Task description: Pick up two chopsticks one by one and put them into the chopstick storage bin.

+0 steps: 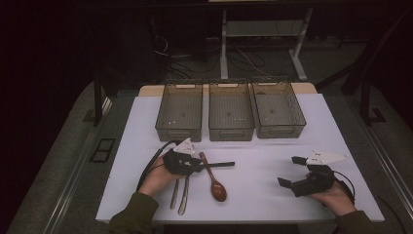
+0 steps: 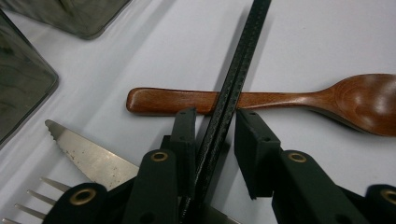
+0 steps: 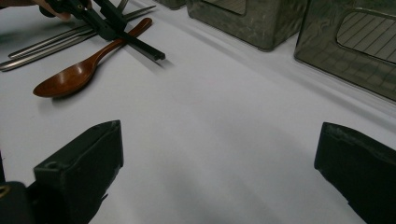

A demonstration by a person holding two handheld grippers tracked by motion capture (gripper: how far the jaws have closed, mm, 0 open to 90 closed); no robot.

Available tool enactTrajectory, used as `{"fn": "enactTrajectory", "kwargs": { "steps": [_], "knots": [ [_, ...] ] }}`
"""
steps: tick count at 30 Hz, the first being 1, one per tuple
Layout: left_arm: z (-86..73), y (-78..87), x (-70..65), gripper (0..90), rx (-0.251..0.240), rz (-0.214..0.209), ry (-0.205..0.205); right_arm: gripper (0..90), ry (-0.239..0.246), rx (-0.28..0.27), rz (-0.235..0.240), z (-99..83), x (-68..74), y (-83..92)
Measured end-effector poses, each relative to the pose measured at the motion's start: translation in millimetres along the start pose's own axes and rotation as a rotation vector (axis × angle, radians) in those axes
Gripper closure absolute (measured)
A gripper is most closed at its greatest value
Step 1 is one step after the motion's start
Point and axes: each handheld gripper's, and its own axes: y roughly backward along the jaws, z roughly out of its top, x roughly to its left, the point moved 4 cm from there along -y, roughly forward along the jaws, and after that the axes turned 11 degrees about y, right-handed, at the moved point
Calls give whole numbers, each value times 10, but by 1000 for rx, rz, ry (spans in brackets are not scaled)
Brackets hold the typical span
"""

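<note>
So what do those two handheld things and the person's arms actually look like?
Both are black, each with two blocky black jaws. The left gripper and the right gripper each carry a pale grey three-cornered plate on top and trail a black cable. Brass-coloured rivets show at the jaw joints. The person wears dark olive-green sleeves.

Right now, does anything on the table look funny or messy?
Yes: the black chopsticks lie crossed on top of the wooden spoon handle, not flat on the table like the knife and fork beside them.
</note>
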Motion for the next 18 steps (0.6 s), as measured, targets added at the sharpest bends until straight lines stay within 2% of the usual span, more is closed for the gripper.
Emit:
{"fn": "enactTrajectory", "kwargs": {
  "steps": [13, 18],
  "knots": [
    [-1, 8, 3, 783, 11, -9, 13, 7, 1, 0, -1, 2, -1, 2],
    [2, 5, -4, 787, 12, -17, 33, 8, 1, -1, -1, 2, -1, 2]
  ]
}}
